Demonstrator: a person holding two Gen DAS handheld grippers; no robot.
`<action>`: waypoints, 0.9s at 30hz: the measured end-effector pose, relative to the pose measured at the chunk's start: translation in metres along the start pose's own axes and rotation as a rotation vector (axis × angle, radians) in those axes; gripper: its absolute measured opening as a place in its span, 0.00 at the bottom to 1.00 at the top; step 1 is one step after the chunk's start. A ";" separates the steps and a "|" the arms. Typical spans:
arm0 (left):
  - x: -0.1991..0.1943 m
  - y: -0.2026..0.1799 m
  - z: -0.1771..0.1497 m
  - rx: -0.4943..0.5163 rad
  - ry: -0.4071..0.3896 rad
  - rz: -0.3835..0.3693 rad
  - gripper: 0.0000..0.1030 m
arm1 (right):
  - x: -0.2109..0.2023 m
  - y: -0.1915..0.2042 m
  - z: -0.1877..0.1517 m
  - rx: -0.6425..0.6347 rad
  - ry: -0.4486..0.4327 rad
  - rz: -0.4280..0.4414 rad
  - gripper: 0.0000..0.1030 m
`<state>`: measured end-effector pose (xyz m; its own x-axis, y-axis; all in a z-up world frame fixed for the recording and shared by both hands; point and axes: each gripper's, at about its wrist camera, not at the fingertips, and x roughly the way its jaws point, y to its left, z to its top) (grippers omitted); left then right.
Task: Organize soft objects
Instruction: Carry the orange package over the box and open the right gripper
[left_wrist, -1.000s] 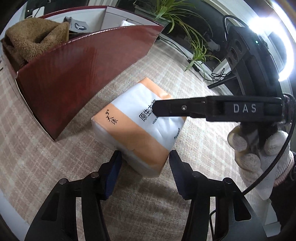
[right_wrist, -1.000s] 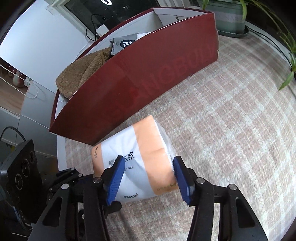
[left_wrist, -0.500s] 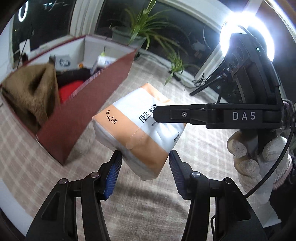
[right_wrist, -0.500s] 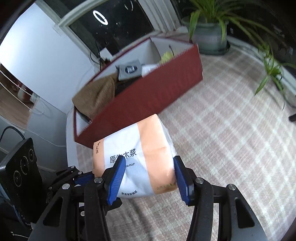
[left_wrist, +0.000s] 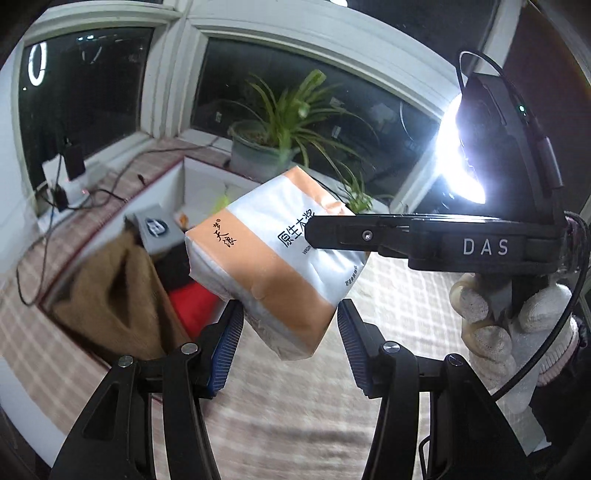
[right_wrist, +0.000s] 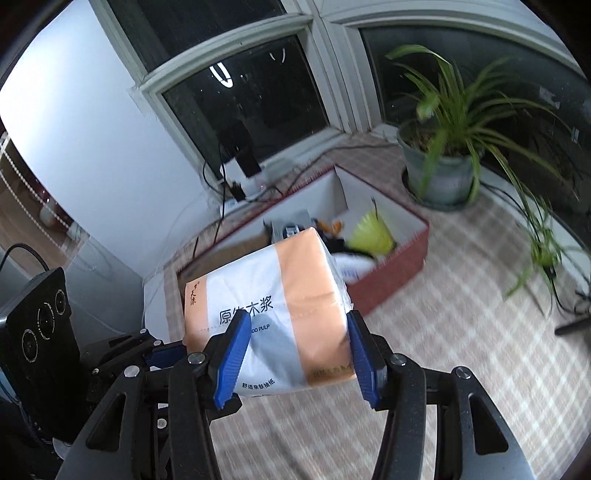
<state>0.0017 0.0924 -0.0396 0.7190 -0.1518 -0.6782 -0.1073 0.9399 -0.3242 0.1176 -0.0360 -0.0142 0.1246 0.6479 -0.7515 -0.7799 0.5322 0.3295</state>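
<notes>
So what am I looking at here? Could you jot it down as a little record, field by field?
Held item: tissue pack, orange and white wrapper, off the floor
Right gripper: shut on the pack's sides
Left gripper: shut on the pack's near corner
Person: gloved hand holding the right gripper
Destination, likely: red box, open top
Already in box: brown towel, red cloth, yellow item
Floor: checked carpet
Nearby: potted plant

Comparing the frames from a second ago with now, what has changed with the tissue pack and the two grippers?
The tissue pack has been lifted off the checked cloth and now hangs above it, near the red box, whose inside now shows. Unchanged: the right gripper and left gripper both stay clamped on the pack.
</notes>
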 end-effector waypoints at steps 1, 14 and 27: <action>0.001 0.007 0.005 0.000 -0.002 0.002 0.50 | 0.004 0.001 0.003 0.000 -0.003 -0.001 0.47; 0.028 0.082 0.053 0.010 0.053 0.013 0.50 | 0.068 0.016 0.065 0.031 -0.030 -0.035 0.47; 0.058 0.123 0.076 0.027 0.122 0.017 0.50 | 0.105 0.009 0.084 0.082 -0.030 -0.137 0.47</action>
<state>0.0825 0.2226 -0.0685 0.6279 -0.1706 -0.7594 -0.0989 0.9503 -0.2952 0.1758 0.0826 -0.0421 0.2452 0.5816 -0.7756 -0.7022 0.6582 0.2716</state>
